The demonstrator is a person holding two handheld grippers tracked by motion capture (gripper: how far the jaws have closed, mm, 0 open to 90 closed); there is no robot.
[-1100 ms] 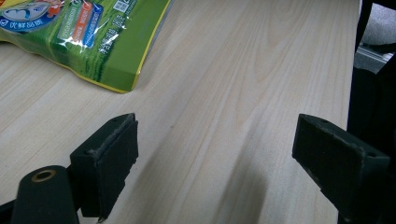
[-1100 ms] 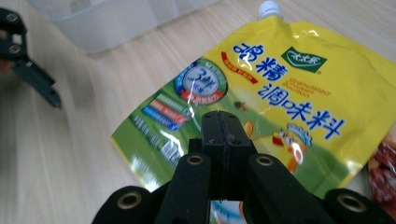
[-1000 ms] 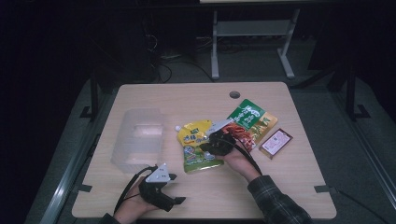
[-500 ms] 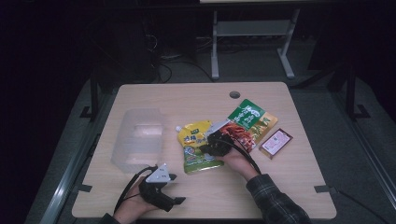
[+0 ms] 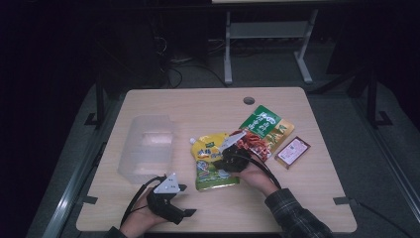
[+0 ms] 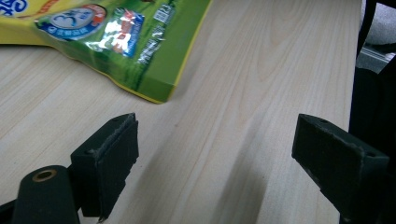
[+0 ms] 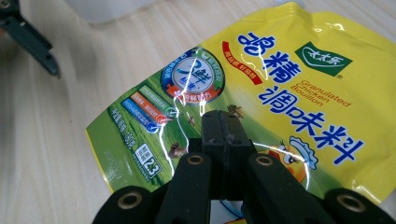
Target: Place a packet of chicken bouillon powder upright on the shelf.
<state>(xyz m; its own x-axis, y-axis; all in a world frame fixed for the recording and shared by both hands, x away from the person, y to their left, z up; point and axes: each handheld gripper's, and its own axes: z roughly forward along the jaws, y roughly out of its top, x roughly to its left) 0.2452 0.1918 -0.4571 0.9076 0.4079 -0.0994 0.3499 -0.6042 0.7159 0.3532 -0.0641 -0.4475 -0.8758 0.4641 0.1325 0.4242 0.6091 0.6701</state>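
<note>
A yellow and green seasoning pouch (image 5: 210, 166) lies flat at the middle of the wooden table (image 5: 198, 106). My right gripper (image 5: 225, 161) hovers over the pouch's right part. In the right gripper view its jaws are pressed together (image 7: 224, 123) above the pouch's printed face (image 7: 289, 84), with nothing visible between them. My left gripper (image 5: 187, 200) sits near the front edge, left of the pouch, with its jaws wide apart. In the left gripper view (image 6: 215, 154) bare wood lies between the jaws, and the pouch's green bottom corner (image 6: 116, 42) is a short way ahead.
A clear plastic container (image 5: 147, 147) stands left of the pouch. A green and red snack bag (image 5: 265, 130) and a small brown packet (image 5: 292, 151) lie to the right. A cable hole (image 5: 248, 100) is near the far edge.
</note>
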